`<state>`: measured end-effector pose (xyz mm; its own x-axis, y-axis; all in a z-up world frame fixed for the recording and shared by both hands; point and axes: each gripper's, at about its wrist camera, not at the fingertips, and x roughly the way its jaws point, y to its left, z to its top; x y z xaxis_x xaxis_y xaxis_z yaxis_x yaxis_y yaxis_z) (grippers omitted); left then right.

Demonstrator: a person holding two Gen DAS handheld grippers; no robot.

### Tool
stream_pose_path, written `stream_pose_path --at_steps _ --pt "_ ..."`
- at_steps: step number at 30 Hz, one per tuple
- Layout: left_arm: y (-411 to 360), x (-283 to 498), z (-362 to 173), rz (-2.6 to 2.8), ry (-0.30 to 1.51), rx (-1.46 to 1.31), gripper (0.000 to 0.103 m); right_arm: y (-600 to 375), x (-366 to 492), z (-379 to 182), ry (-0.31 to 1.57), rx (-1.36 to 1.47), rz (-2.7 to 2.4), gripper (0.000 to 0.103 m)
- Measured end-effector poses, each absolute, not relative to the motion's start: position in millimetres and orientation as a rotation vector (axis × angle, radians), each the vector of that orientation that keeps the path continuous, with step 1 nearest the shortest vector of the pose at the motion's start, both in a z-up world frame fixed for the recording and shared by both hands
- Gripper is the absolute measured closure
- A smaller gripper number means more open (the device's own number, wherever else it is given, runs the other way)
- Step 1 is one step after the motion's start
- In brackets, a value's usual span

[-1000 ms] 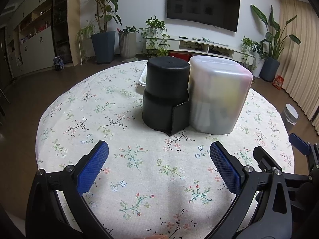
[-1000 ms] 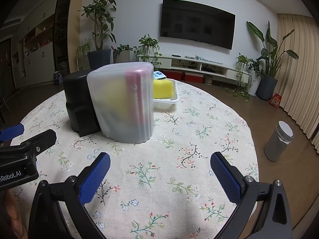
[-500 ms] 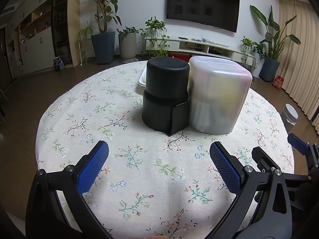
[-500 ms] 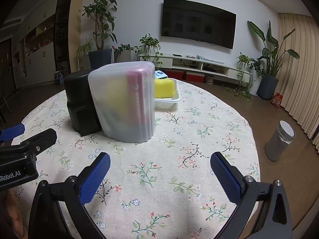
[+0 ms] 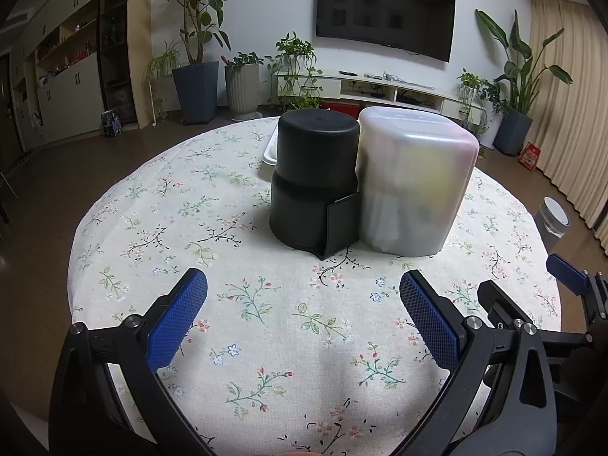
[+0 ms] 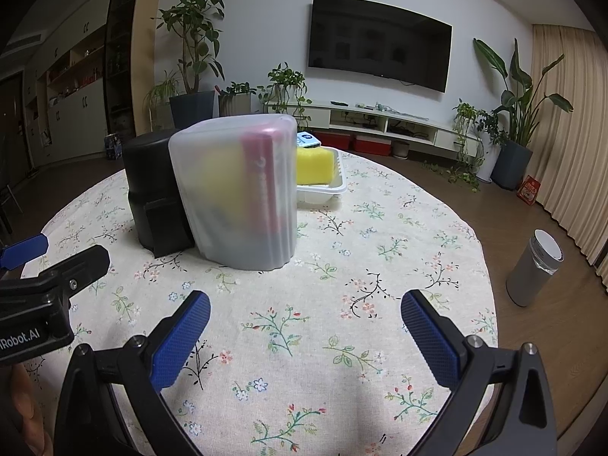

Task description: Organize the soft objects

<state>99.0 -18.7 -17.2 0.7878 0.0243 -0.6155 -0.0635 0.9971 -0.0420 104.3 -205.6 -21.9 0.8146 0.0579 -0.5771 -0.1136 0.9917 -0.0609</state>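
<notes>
My left gripper and right gripper gape empty, while the yellow sponge in the white tray looks unsorted beside 2 containers.

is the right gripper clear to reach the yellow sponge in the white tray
Probably yes. The right gripper is open, and bare tablecloth runs to the white tray holding the yellow sponge, just right of the frosted container.
</notes>
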Motion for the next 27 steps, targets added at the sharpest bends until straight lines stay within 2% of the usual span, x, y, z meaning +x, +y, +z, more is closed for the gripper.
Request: stream_pose_path --at_steps 27 --pt "-19.8 97.7 -17.6 0.038 0.664 -0.064 0.000 -204.7 106.2 -25.9 0.620 -0.097 0.095 0.000"
